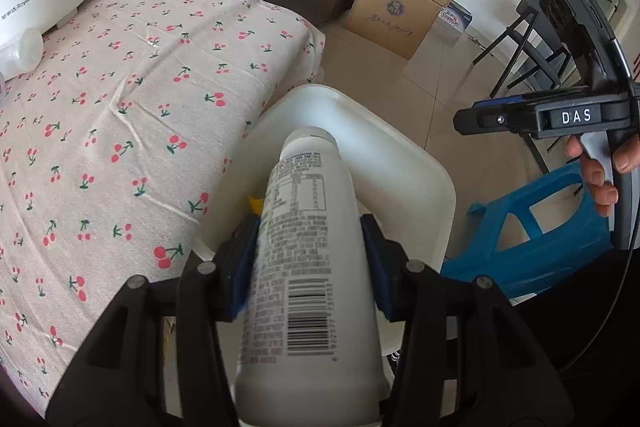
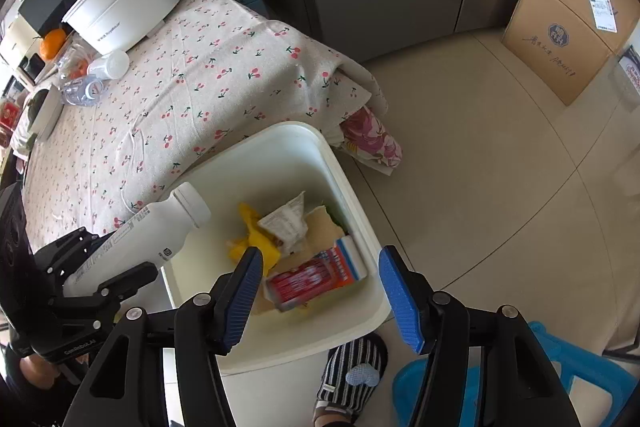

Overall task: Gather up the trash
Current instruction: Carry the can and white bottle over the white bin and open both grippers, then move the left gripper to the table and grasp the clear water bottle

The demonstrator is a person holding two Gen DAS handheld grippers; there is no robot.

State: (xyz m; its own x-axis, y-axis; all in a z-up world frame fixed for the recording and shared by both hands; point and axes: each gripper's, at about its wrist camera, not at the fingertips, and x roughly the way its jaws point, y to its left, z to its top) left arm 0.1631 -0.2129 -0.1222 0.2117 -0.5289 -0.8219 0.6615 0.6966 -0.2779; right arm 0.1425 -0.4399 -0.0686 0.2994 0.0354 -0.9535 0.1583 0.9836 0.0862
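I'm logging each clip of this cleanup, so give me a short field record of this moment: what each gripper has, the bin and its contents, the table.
left gripper: shut on white bottle, tilted over the bin
right gripper: open, nothing between the pads, above the bin
bin: white, on the floor beside the table
bin contents: red box, crumpled paper, yellow wrapper
table: cherry-print cloth, white pot at the far end

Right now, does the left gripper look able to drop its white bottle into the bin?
Probably yes. The left gripper grips the white bottle, its cap already over the white bin's rim. The bin is open-topped and only partly filled with trash; nothing covers it.
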